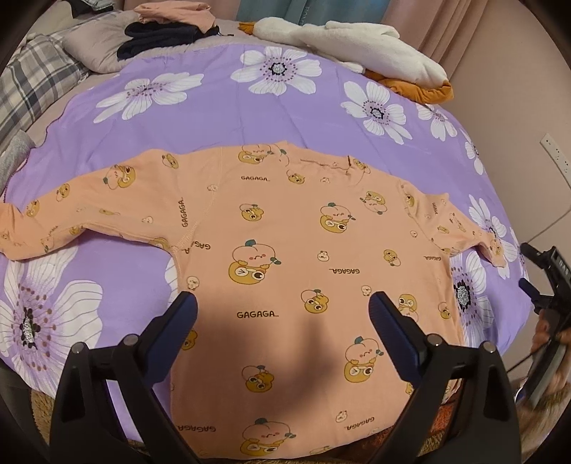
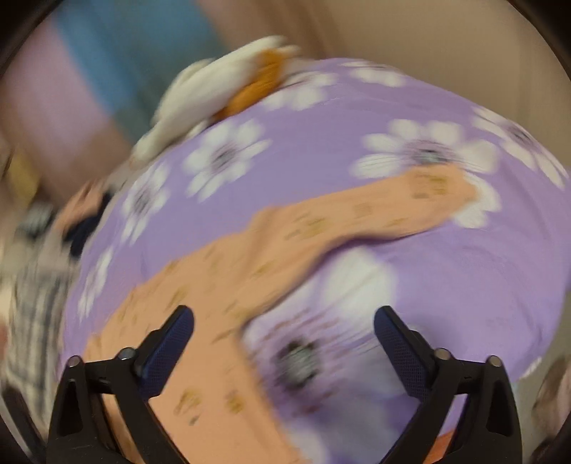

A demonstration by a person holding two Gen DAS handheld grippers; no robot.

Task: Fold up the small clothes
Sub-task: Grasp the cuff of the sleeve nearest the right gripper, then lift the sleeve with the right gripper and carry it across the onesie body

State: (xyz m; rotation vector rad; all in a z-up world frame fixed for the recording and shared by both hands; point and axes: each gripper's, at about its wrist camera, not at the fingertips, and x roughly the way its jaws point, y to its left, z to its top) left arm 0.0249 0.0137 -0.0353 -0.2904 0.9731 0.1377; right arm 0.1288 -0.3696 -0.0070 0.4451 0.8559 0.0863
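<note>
A small peach long-sleeved shirt [image 1: 285, 250] with cartoon prints and "GAGAGA" text lies spread flat on a purple floral bedsheet [image 1: 214, 107], both sleeves stretched out sideways. My left gripper [image 1: 283, 307] is open and empty, hovering above the shirt's lower body. My right gripper [image 2: 283, 321] is open and empty above the shirt's right side, with the right sleeve [image 2: 374, 214] ahead of it; that view is motion-blurred. The right gripper also shows at the right edge of the left wrist view [image 1: 546, 285].
A white and orange plush toy [image 1: 357, 46] lies at the far edge of the bed. Folded dark and pink clothes [image 1: 167, 32] and a plaid pillow [image 1: 32, 78] sit at the far left. A wall socket [image 1: 556, 157] is on the right wall.
</note>
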